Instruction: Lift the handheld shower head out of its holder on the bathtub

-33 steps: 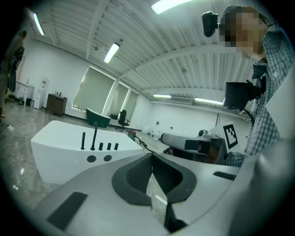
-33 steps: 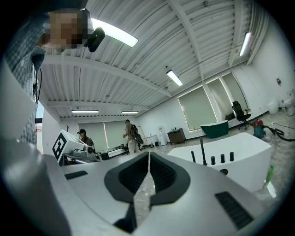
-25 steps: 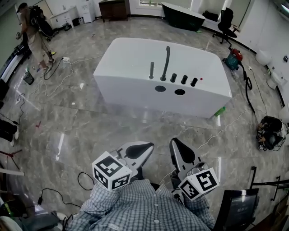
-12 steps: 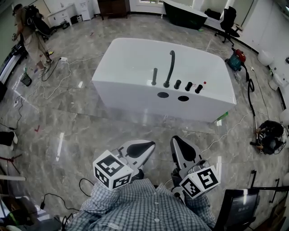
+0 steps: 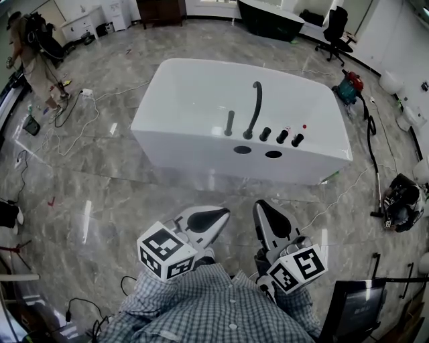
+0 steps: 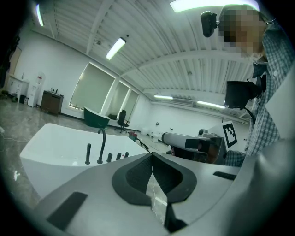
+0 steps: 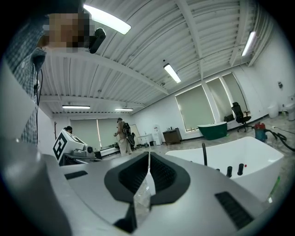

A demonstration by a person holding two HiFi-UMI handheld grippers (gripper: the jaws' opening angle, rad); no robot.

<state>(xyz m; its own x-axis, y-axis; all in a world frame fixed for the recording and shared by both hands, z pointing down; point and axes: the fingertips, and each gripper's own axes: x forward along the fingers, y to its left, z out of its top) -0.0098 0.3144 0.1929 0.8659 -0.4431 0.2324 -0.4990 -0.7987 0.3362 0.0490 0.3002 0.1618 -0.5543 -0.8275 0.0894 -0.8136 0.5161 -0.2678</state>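
The white bathtub (image 5: 194, 100) stands ahead on the marble floor. On its near rim the black handheld shower head (image 5: 229, 123) stands upright in its holder, left of the curved spout (image 5: 255, 107) and three knobs (image 5: 282, 136). Both grippers are held close to my body, well short of the tub. My left gripper (image 5: 221, 214) is shut and empty, and so is my right gripper (image 5: 261, 208). The left gripper view has the shower head (image 6: 88, 153) far beyond the closed jaws (image 6: 152, 173). In the right gripper view the jaws (image 7: 148, 173) are closed, with the tub (image 7: 249, 156) at right.
A person (image 5: 33, 57) stands at the far left among floor cables. A red and teal vacuum (image 5: 350, 86) with hose lies right of the tub. A dark tub (image 5: 268, 20) and an office chair (image 5: 335, 30) are at the back. A dark screen (image 5: 352, 308) sits at lower right.
The bathtub has come nearer and sits lower in the head view as I walk toward it. Both grippers stay shut and keep their place before my body.
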